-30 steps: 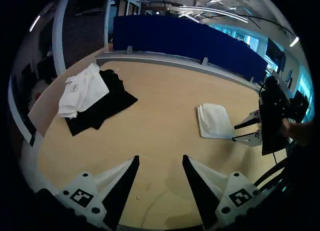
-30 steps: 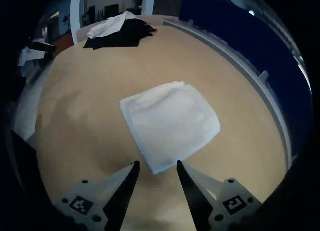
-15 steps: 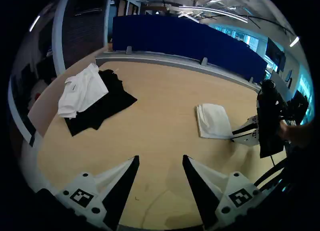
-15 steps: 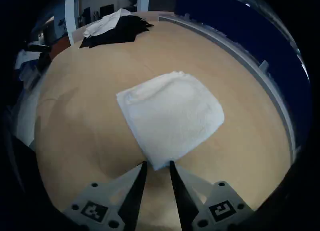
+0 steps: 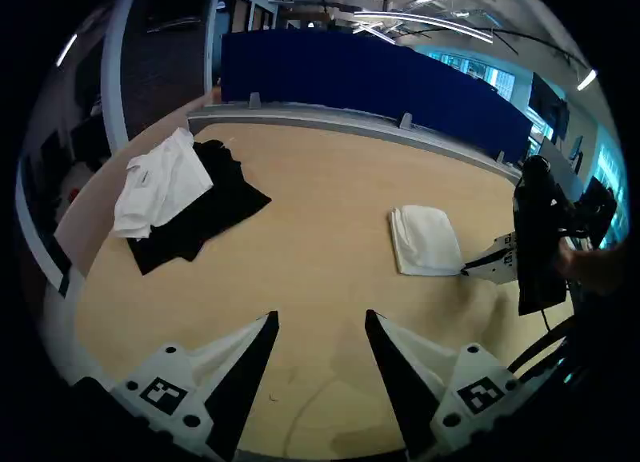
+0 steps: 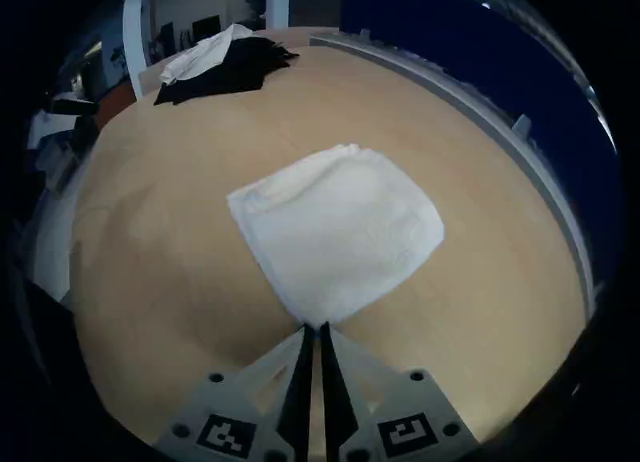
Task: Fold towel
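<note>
The white terry towel [image 6: 340, 230], folded into a soft, rounded square, lies flat on the pale wood-grain surface [image 6: 160, 222]. The right tool [image 6: 313, 328] pinches the towel's near corner, its tapered black fingers nearly together. The left tool [image 5: 320, 313] hangs wide open above bare surface, well apart from the towel.

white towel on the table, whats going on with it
A person holds a two-finger gripper in each hand. The right gripper is shut on the near corner of the folded white towel, which lies flat on the light wooden table. The left gripper hangs open over bare tabletop, apart from the towel. A white garment lies on a black garment farther off on the table.
</note>
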{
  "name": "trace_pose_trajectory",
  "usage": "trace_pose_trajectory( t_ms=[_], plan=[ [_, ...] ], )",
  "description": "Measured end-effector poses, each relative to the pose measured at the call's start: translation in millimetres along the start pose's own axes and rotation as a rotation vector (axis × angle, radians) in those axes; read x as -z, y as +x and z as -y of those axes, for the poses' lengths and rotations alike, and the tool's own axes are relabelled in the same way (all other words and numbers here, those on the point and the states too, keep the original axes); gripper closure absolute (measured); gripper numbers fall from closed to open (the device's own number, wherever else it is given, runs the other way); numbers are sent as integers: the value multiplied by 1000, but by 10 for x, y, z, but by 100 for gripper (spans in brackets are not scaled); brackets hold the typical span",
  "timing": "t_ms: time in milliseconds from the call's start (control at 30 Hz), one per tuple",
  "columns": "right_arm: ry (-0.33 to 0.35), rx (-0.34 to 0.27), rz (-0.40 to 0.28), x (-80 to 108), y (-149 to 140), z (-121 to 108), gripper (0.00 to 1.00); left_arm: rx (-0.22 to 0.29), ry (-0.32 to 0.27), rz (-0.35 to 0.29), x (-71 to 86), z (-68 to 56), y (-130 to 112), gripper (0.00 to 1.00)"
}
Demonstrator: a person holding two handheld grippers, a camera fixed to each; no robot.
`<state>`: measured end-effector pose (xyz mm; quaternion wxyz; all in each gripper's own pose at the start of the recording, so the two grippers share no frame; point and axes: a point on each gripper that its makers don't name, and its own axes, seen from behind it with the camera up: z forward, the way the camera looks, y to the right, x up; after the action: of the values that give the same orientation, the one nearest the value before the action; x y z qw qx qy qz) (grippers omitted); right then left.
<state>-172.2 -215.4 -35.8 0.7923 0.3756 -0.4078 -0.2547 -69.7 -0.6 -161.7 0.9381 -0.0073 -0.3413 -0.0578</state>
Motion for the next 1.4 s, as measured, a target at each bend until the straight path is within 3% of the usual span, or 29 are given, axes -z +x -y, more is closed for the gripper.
trace_pose_trajectory(
  t_ms=[267, 900, 1400],
  plan=[
    [-23, 9, -67, 177, 286, -94, 95, -12, -15, -6, 4, -44, 65, 20],
    [-102, 61, -253, 1027, 1320, -363, 95, -71, -59, -60, -52, -220, 423, 21],
    [-185, 0, -301, 1563, 1321, -740, 95, -112, -107, -73, -66, -431, 579, 21]
  ],
)
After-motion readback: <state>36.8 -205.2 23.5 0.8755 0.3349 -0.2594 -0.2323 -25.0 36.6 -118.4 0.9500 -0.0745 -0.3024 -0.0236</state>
